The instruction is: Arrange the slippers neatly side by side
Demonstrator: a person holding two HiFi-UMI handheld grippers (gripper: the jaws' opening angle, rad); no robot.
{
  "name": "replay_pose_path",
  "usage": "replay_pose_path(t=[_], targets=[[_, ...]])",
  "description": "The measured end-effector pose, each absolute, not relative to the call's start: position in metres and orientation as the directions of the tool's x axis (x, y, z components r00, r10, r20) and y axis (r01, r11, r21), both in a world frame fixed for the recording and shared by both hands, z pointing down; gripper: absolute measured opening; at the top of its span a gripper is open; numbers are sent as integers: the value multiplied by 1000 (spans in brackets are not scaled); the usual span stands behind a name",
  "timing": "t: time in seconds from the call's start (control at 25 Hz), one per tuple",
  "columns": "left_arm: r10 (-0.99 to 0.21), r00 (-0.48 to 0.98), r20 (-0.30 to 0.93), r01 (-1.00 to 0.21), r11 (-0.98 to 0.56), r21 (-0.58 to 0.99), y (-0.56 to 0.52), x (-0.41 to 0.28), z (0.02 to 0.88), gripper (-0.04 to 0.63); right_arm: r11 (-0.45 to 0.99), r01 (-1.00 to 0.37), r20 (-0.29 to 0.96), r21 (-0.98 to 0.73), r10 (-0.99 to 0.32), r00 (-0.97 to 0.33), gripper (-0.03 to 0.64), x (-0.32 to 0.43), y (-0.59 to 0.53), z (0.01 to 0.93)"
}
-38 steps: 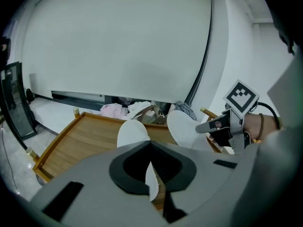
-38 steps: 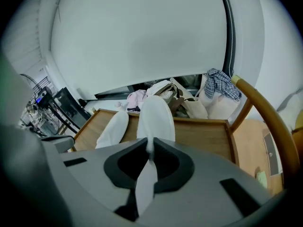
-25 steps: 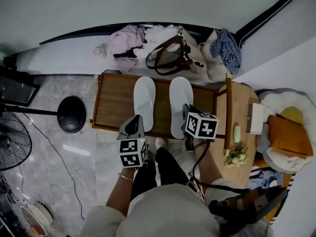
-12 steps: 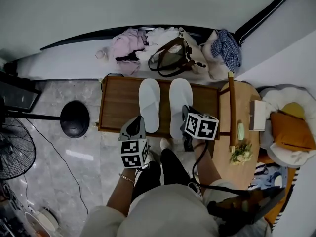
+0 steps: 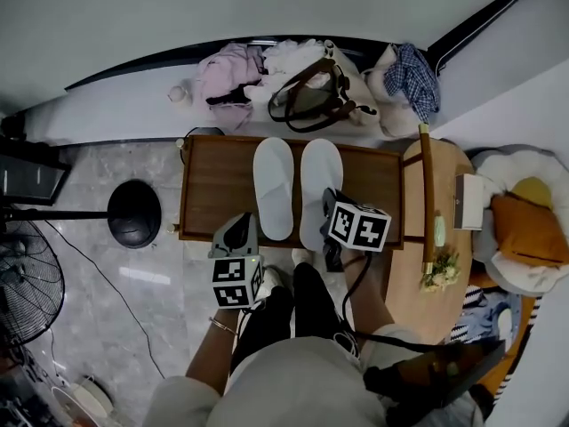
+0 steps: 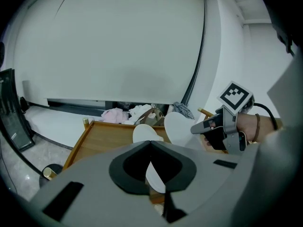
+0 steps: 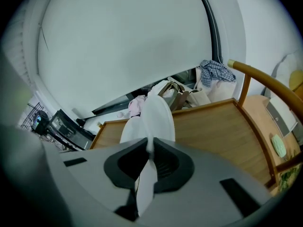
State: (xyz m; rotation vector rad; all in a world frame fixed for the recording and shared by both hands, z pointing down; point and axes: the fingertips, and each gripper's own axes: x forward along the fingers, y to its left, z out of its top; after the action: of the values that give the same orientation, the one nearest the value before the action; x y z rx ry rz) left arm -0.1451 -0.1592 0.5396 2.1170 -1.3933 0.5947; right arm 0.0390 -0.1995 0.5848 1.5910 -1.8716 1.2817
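Slippers (image 5: 274, 185) on wooden table (image 5: 218, 185), marble floor (image 5: 133, 310)

my right gripper (image 5: 329, 205) covers the right slipper's (image 5: 320, 172) near side; my left gripper (image 6: 151, 143) hides the left slipper's (image 6: 144, 132) heel; the fan (image 5: 22, 283) is cut off.

Your two slippers are plain, white and flat. The left slipper (image 5: 273, 188) and the right slipper (image 5: 320, 189) lie lengthwise on the wooden tabletop (image 5: 213, 185), toes toward the wall and heels at the near edge. They sit side by side, long edges touching or very nearly so. The right heel reaches slightly nearer you. Each heel edge is pinched in its own gripper's fingers: left gripper (image 6: 150, 143), right gripper (image 7: 150, 148).
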Motion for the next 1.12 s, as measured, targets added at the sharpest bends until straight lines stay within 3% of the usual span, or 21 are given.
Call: replay_pose_path(t=[1.12], targets=[[-652, 363, 666, -931, -287, 227, -174, -137, 583, 17, -98, -904, 784, -417, -542, -303, 48, 43, -217, 631]])
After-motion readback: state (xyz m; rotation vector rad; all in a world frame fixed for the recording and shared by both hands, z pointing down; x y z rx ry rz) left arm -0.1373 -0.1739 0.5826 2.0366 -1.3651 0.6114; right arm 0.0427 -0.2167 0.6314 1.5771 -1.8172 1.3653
